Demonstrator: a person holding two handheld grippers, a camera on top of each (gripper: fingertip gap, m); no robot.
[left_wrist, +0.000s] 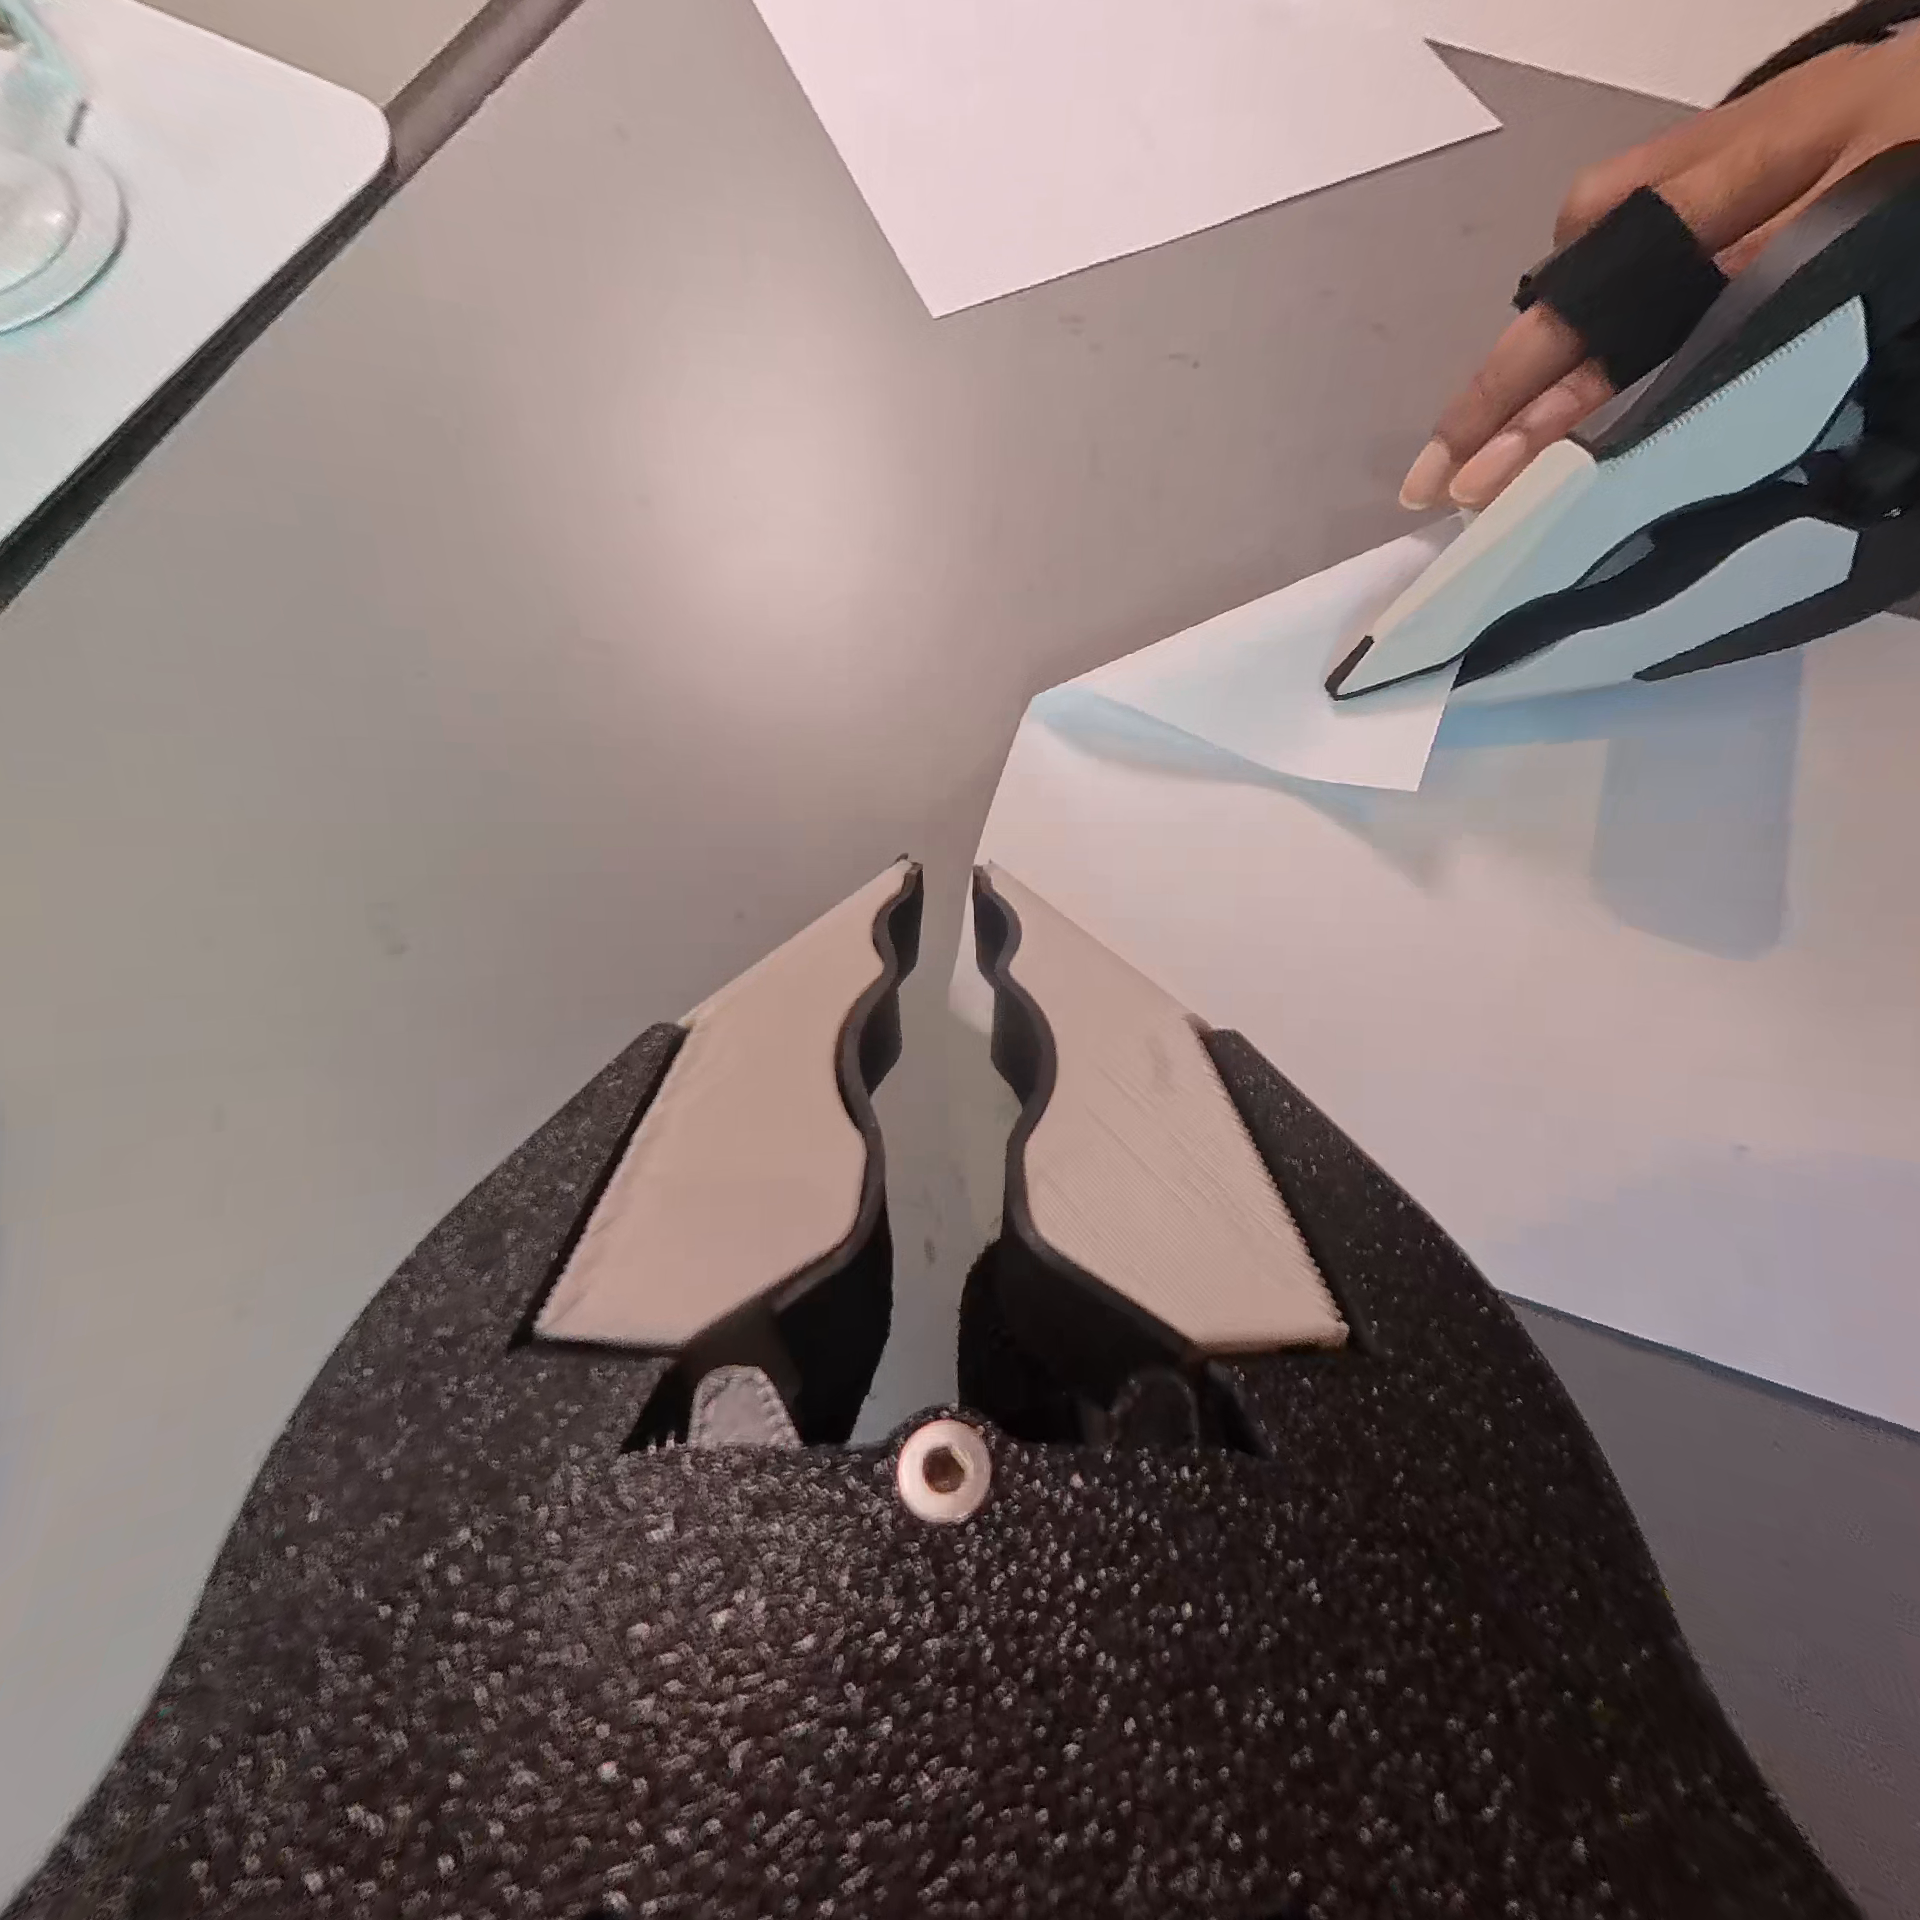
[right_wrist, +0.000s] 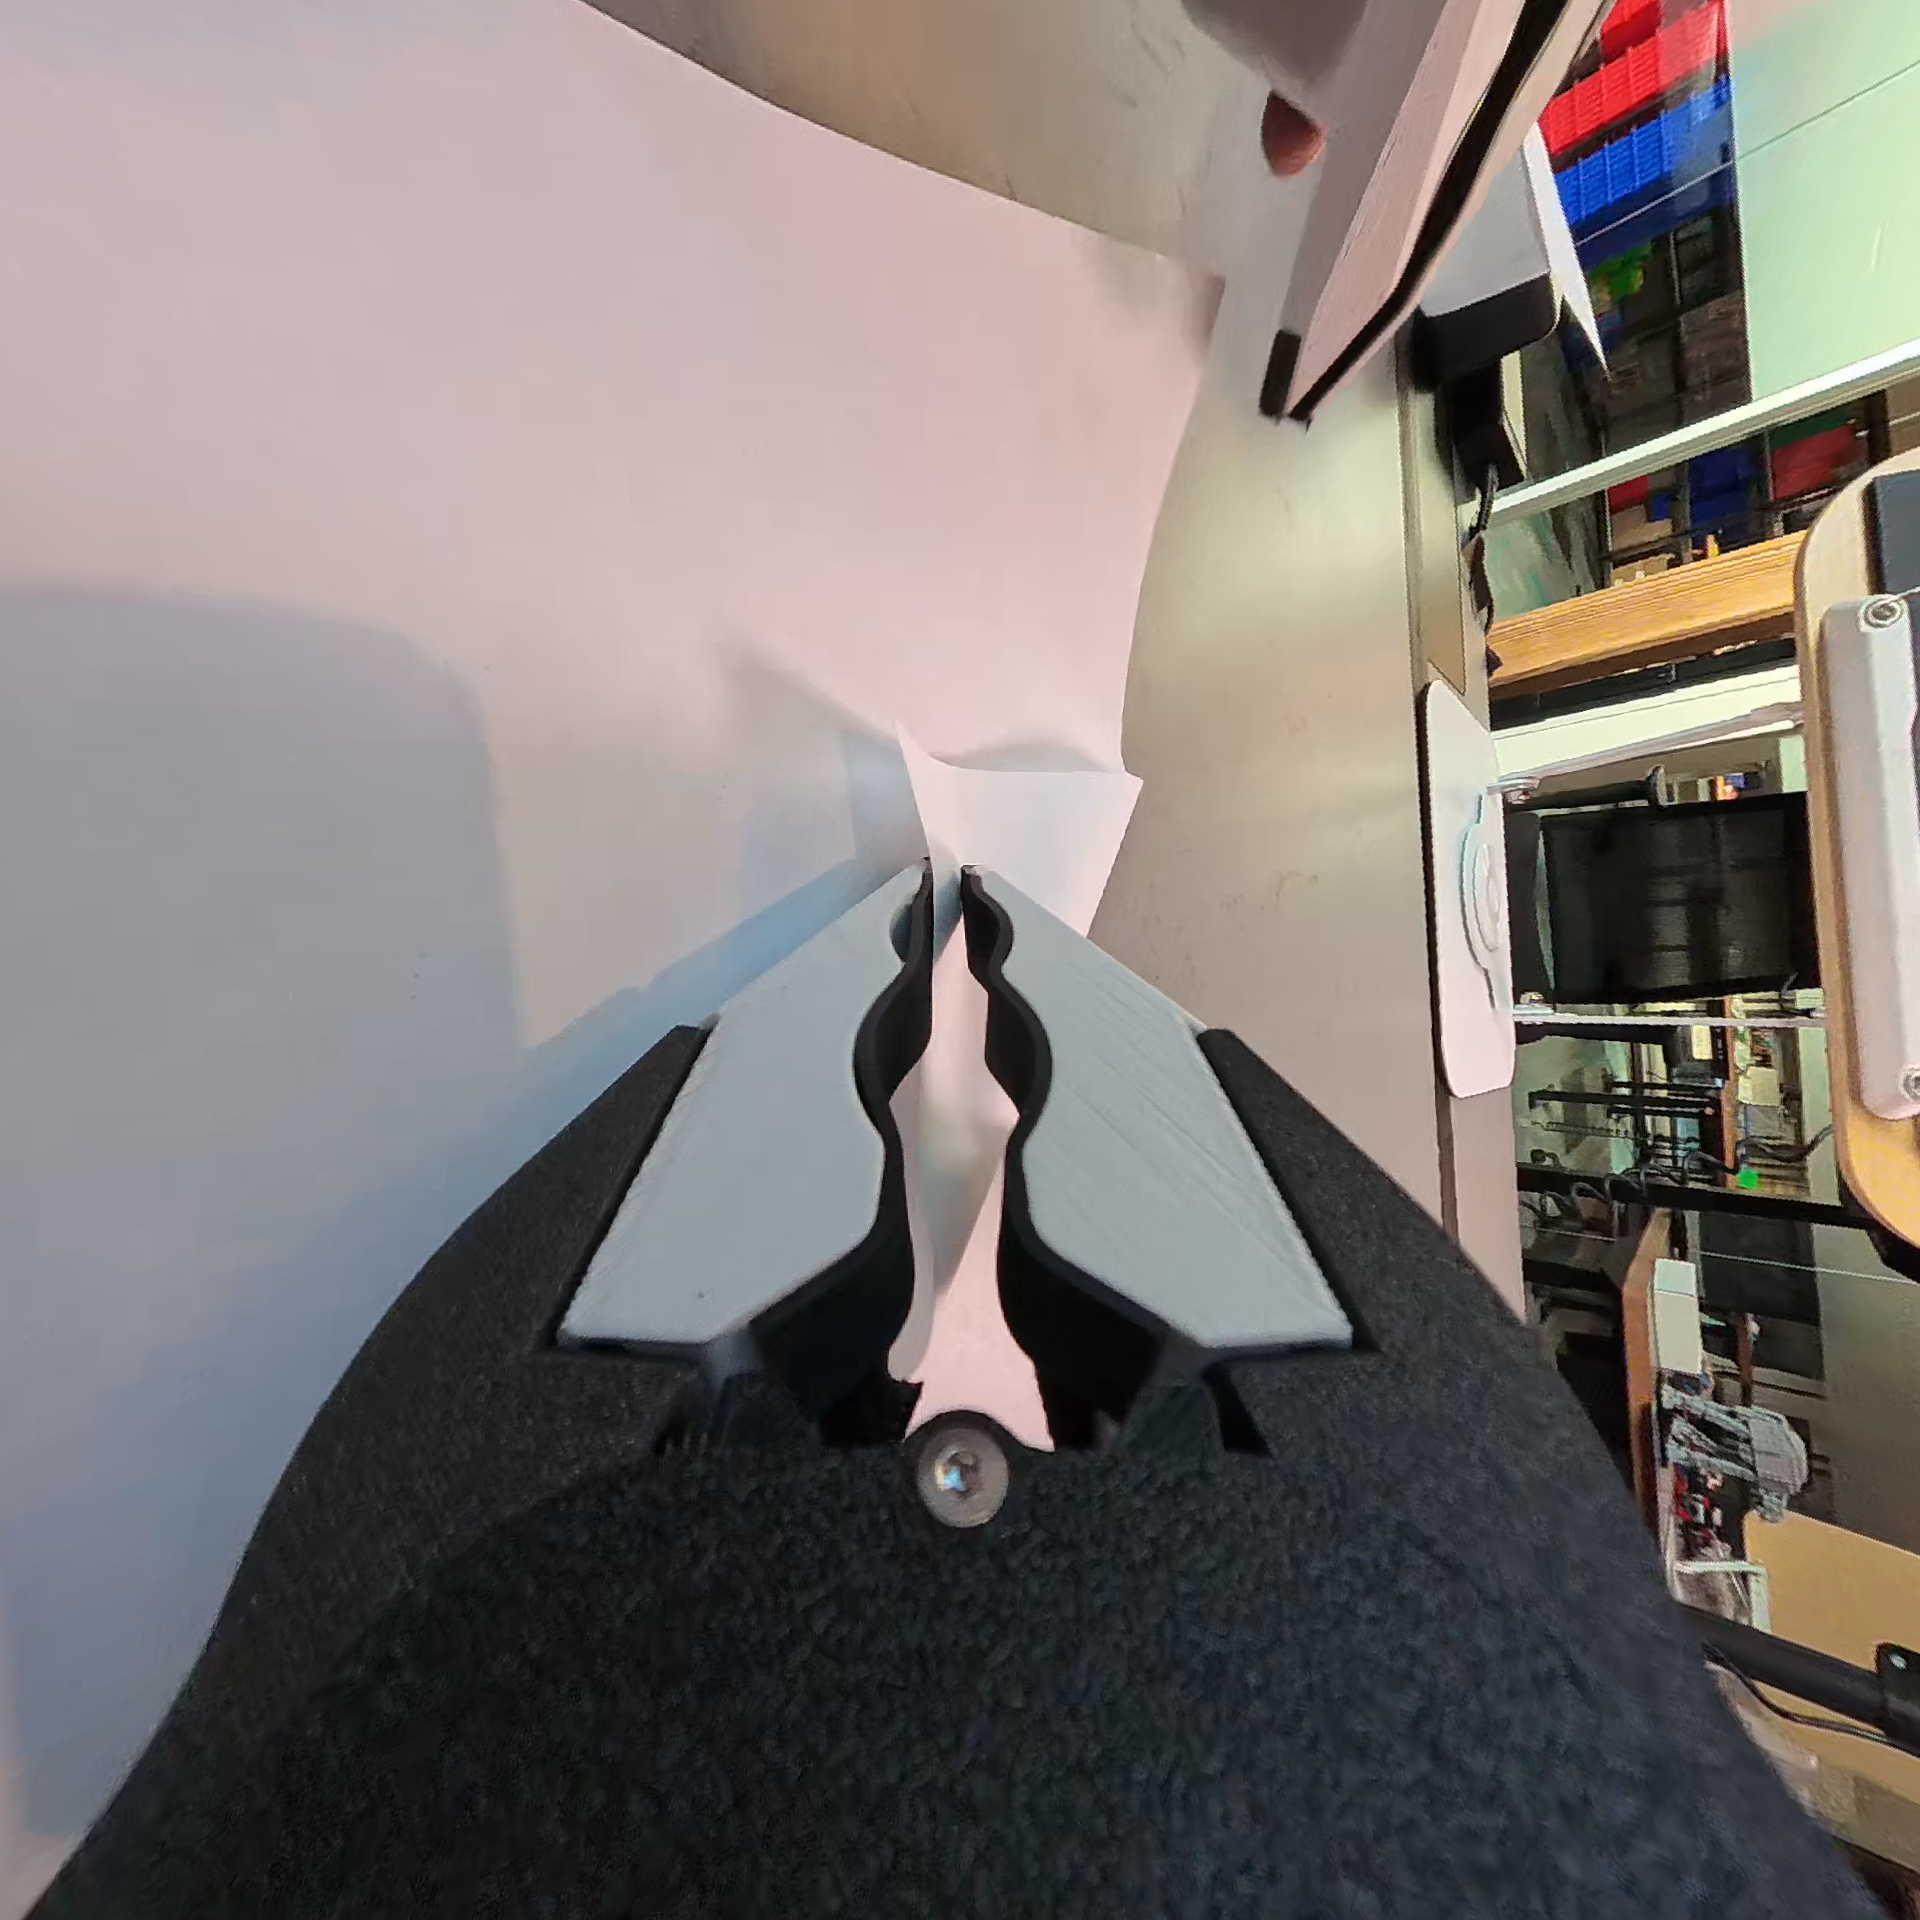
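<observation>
A sheet of paper (right_wrist: 997, 821) was pinched by the right gripper (right_wrist: 945, 883); at seven o'clock of it, the left gripper (left_wrist: 943, 878) was held slightly apart over the table (left_wrist: 520, 623).

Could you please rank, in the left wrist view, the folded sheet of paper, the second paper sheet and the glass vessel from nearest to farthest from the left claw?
From the left claw:
1. Folded sheet of paper, right there, its edge running between the claw's fingers.
2. Second paper sheet, flat on the table, ahead.
3. Glass vessel, far left corner, on a pale mat.
</observation>
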